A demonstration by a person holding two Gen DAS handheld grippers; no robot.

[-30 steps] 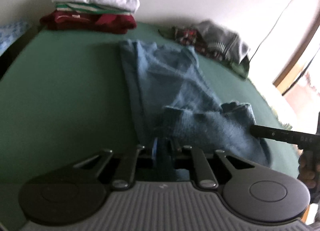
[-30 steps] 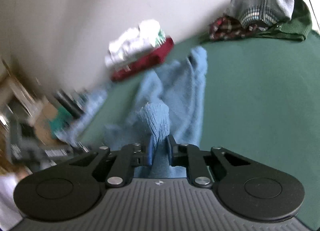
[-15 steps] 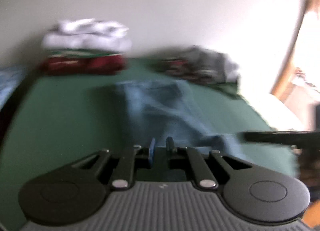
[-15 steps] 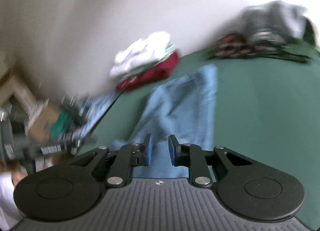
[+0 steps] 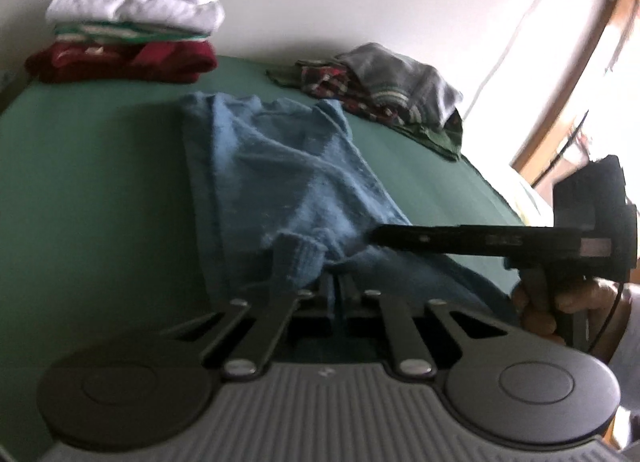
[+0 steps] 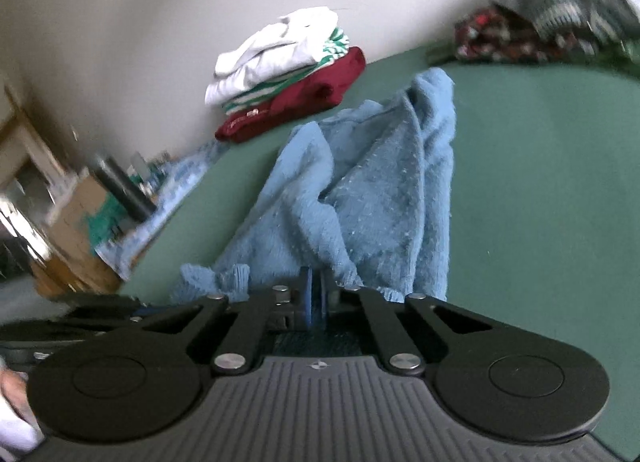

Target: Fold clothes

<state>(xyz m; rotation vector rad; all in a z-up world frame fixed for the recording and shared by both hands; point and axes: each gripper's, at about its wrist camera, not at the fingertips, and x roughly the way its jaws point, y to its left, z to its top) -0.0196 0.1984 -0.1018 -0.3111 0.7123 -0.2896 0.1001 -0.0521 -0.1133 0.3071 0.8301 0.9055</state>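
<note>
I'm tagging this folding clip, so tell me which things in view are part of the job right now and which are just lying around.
In the job:
blue sweater
left gripper, shut on it
right gripper, shut on it
green surface

Lying about:
folded stack
unfolded pile
cardboard box

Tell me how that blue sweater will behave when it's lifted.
The blue sweater will probably hang limp: it already lies creased and bunched on the green table. Its fuzzy knit looks thick, so likely grippy rather than slippery, and unlikely to tear.
</note>
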